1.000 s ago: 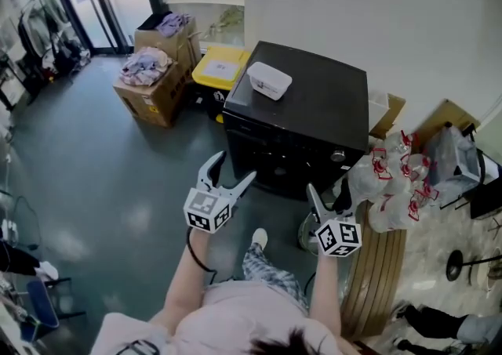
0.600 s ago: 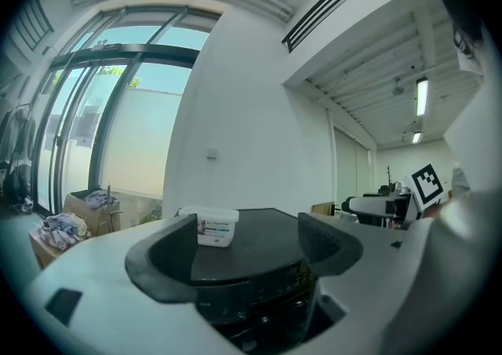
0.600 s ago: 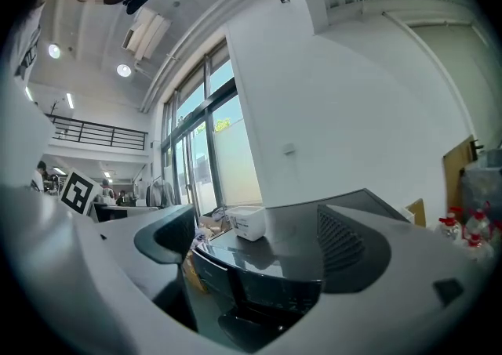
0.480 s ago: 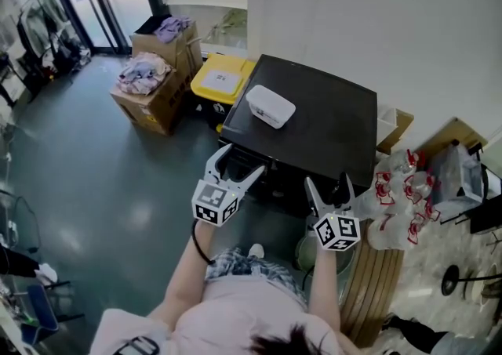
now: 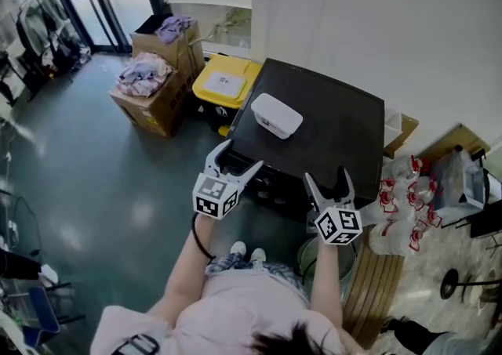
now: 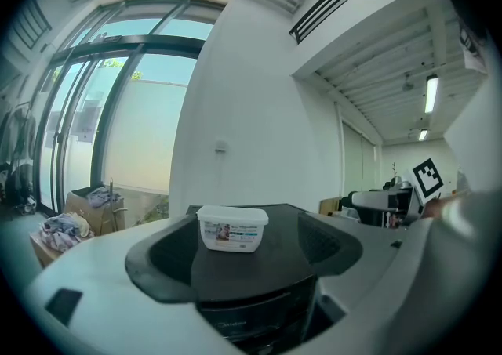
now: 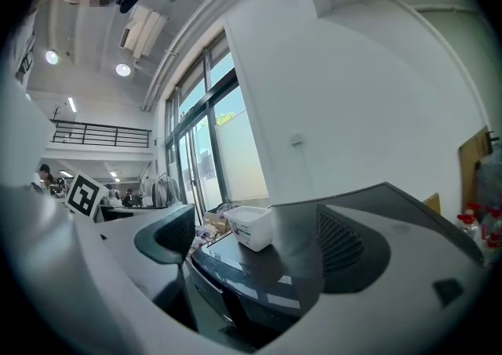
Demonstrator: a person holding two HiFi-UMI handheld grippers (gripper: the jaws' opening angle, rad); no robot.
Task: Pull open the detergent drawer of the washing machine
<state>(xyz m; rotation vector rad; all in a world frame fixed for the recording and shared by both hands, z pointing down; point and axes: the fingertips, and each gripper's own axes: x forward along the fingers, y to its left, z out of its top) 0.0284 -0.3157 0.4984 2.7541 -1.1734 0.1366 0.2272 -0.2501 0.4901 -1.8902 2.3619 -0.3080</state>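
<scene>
in front of the black washing machine (image 5: 329, 122), which stands against the white wall, the person holds both grippers up at its upper front edge. the left gripper (image 5: 240, 159) has its jaws spread wide with nothing between them, tips just at the left end of the front control strip (image 5: 267, 179). i can't pick out the detergent drawer for sure, but i'd expect it at that left end, and nothing sticks out there. the right gripper (image 5: 325, 182) is also spread and empty, near the strip's right part. a white lidded tub (image 5: 276, 115) sits on top. to do this well, i'd bring the left jaws down to the drawer's lip, close on it squarely, then pull straight back and level. both forearms reach forward, grippers tipped slightly upward.
</scene>
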